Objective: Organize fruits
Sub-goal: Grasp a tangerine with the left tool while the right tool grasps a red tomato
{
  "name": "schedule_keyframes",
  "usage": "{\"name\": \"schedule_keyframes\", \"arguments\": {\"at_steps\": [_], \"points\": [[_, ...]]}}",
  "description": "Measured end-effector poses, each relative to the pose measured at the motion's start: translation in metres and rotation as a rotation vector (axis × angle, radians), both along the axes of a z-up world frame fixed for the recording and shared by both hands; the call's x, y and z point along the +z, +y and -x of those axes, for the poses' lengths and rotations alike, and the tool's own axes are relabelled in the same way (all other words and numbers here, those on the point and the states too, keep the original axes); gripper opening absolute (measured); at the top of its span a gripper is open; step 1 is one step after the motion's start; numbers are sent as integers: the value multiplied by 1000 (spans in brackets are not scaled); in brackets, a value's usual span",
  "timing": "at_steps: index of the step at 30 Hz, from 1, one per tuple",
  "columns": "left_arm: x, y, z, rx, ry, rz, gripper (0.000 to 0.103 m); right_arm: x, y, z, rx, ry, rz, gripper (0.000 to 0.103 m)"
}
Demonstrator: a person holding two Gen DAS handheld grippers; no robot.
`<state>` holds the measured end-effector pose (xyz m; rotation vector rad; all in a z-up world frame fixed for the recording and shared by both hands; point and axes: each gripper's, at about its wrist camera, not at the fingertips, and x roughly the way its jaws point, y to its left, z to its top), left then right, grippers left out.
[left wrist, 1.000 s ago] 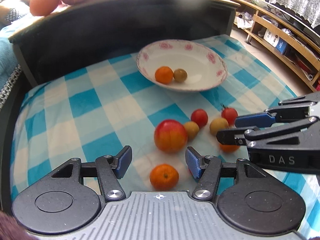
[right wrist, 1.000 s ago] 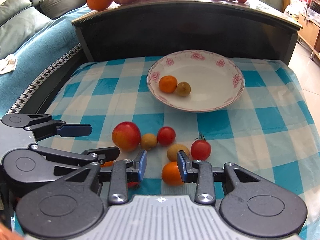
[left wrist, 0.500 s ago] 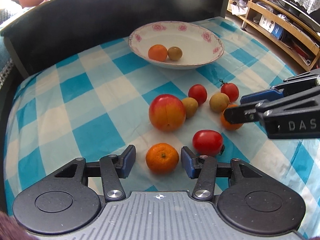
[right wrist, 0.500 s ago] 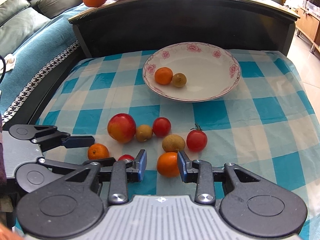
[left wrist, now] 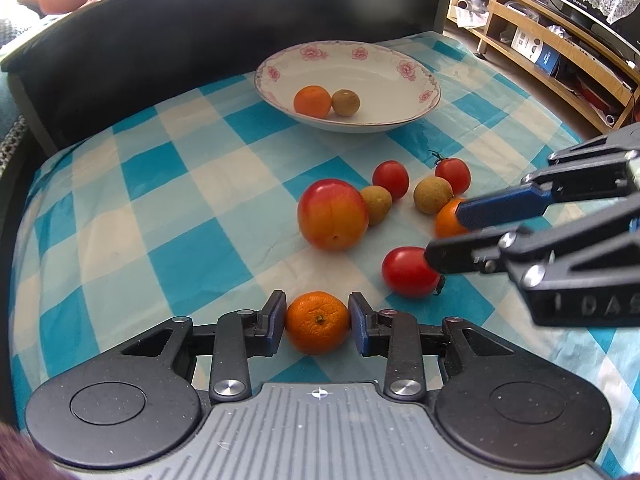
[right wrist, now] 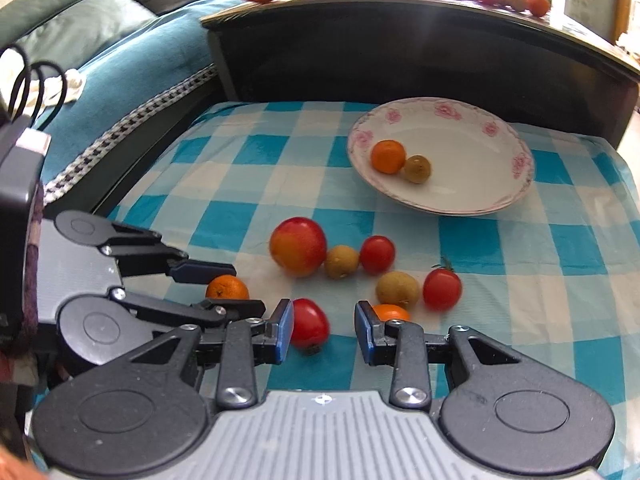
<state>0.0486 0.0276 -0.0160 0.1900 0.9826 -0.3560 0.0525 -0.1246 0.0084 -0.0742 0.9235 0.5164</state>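
My left gripper [left wrist: 318, 320] is shut on a small mandarin [left wrist: 318, 322] that rests on the blue checked cloth [left wrist: 192, 256]; both pads touch its sides. In the right wrist view the same mandarin [right wrist: 227, 287] shows between the left gripper's fingers. My right gripper [right wrist: 324, 332] is open and low over the cloth. A red tomato [right wrist: 310, 324] lies by its left pad, and another mandarin [right wrist: 390, 312] peeks out behind its right finger. The flowered bowl [left wrist: 400, 68] at the back holds a mandarin [left wrist: 312, 100] and a brown fruit [left wrist: 346, 102].
A red-yellow apple [left wrist: 332, 214], two brown fruits and two small tomatoes lie loose in mid-cloth. A dark raised ledge [right wrist: 400, 40] with more fruit on top stands behind the bowl. A teal sofa [right wrist: 120, 64] is at the left, wooden shelves [left wrist: 560, 48] at the right.
My left gripper has moved onto the near mandarin and closed on it. My right gripper has slid left, from around the other mandarin to beside the red tomato.
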Motion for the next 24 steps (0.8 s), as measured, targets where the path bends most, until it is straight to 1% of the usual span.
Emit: {"name": "schedule_keyframes", "arguments": {"at_steps": [4,6,9,12,15,20,22,24], "points": [[0,4,4,-1,11,2,42,-8,12,1,73,9,18,37],[-1,5,5,-3,10,-2,43,-12,17,-1,92,12,31,37],[-1,7,5,-4,14,6,45,-17,19,-5,98,17,44,37],[-2,6,5,-14,6,-11,47,-24,18,-12,95,39,43,37],[-2,4,5,-18,-1,-27,51,-29,16,-15,85,50,49,37],[-3,4,5,-13,-4,-32,55,-30,17,-16,79,34,61,37],[-3,5,6,-1,0,-28,55,-30,18,-16,75,32,66,37],[-2,4,7,2,3,-33,51,-30,20,-15,68,33,74,36]]}}
